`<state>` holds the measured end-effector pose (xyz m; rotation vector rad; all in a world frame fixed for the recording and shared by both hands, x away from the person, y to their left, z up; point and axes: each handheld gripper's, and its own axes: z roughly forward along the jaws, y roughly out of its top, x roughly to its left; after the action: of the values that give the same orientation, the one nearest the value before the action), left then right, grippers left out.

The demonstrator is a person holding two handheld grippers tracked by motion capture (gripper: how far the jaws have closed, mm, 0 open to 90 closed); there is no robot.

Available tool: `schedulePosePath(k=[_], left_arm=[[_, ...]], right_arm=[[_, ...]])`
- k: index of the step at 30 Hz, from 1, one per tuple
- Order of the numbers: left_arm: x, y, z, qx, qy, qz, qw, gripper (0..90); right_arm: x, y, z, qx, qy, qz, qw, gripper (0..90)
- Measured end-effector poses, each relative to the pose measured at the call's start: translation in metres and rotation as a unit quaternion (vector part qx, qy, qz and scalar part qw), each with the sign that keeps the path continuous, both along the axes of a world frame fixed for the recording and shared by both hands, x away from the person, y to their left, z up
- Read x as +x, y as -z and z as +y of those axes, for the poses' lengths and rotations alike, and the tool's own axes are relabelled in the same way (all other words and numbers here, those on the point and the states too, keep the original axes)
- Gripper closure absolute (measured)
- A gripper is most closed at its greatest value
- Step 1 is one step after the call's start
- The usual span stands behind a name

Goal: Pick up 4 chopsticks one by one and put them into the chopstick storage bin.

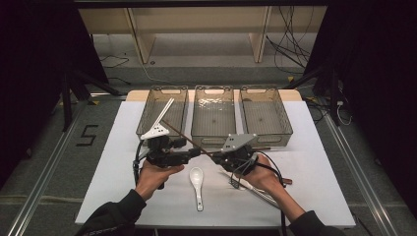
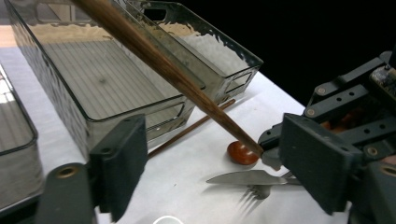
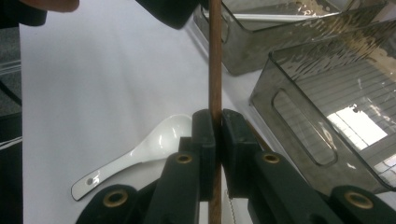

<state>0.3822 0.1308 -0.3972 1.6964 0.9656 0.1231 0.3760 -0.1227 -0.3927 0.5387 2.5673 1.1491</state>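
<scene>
At the middle of the white surface point(image 1: 123, 162), just in front of three clear bins, we see two hand-held grippers meeting around a single brown chopstick point(image 1: 183, 135); the right hand-held gripper point(image 3: 217, 122) has its jaws pressed together on the stick, which runs straight up between them; the left hand-held gripper point(image 2: 205, 158) stands wide open, its jaws apart with the stick slanting across the gap and touching neither, as far as we can tell; the chopstick's far end reaches over the near rim of the left bin point(image 1: 162, 109), where a white utensil already leans; a white spoon point(image 1: 196, 182), a knife point(image 2: 247, 178), a fork point(image 2: 254, 192) and a second chopstick point(image 2: 187, 132) lie on the surface nearby; we judge the step in hand to be sorting the held chopstick into a bin; next, the stick needs guiding over the chosen bin before the right jaws release it.
</scene>
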Motion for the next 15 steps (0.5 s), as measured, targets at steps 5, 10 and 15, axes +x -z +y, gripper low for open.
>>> schedulePosePath(k=[5, 10, 15], left_arm=[[-0.0004, 0.0015, -0.0019, -0.013, 0.008, 0.003, 0.9999, 37.2], [-0.0013, 0.0022, -0.0029, -0.014, 0.022, -0.001, 0.9997, 51.5], [-0.0018, 0.0029, -0.003, -0.019, 0.027, -0.003, 0.9994, 61.9]], right_arm=[[-0.0018, -0.0002, 0.0029, 0.007, -0.003, 0.002, 1.0, 85.1], [-0.0029, 0.0006, 0.0052, 0.013, -0.007, 0.004, 0.9999, 85.0], [-0.004, 0.0009, 0.0064, 0.015, -0.011, 0.003, 0.9998, 85.0]])
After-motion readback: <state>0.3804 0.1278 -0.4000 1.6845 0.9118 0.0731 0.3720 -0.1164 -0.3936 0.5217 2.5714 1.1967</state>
